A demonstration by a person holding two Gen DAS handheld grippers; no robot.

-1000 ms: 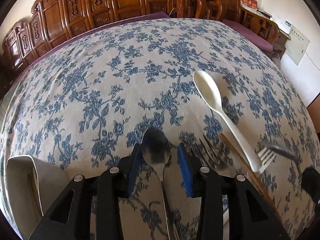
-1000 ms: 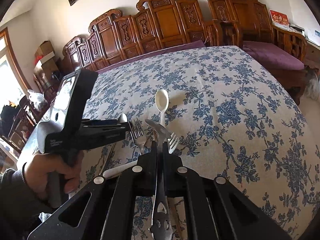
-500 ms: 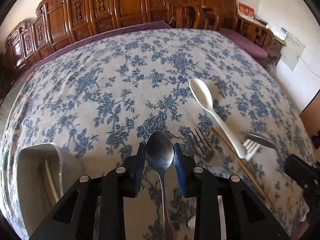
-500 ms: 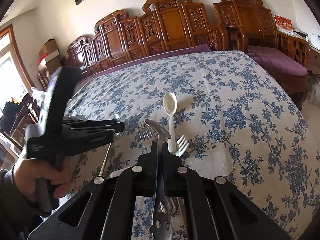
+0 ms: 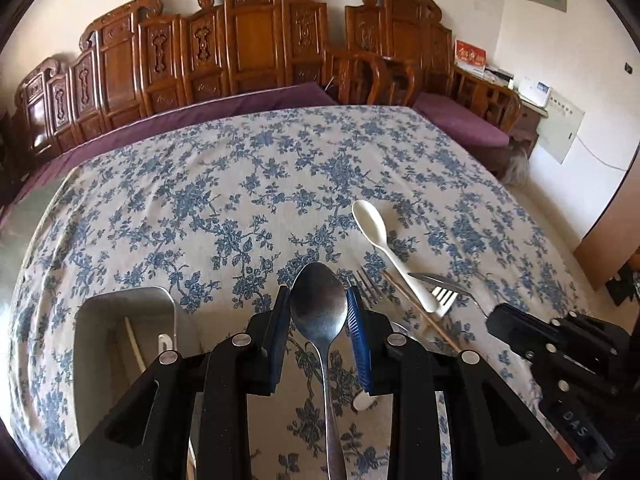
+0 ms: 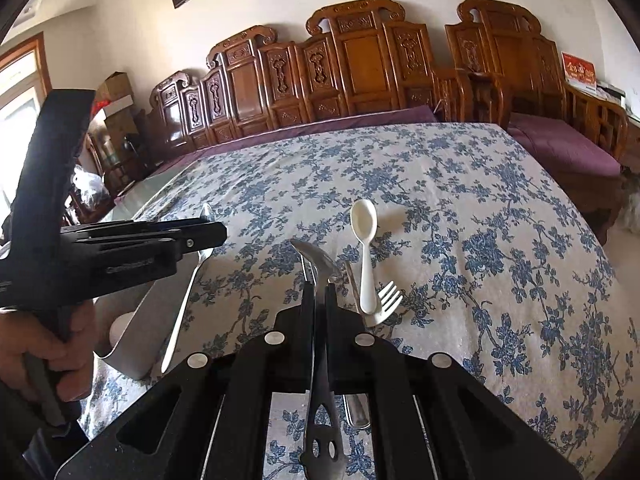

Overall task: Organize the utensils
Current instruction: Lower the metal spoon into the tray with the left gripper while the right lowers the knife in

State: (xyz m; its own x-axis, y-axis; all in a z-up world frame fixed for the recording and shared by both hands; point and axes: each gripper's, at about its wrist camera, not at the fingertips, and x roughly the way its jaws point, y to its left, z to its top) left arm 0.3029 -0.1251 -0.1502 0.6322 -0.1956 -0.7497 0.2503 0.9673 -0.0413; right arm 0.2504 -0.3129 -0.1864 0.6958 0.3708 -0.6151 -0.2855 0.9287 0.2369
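Left wrist: tool point(image 5: 319, 308) raised metal spoon point(image 5: 319, 308) higher.

The left tool point(image 5: 319, 312) is gripping a steel spoon point(image 5: 319, 308), its bowl sitting between the blue pads point(image 5: 357, 336), above the floral-clothed table point(image 5: 240, 200). A grey container point(image 5: 120, 312) is standing at lower left. To the right, a white spoon point(image 5: 384, 248), a white fork point(image 5: 442, 300), a wooden chopstick point(image 5: 420, 312) and a metal fork point(image 5: 366, 284) are lying clustered. The right tool point(image 5: 560, 344) is entering at the right edge.
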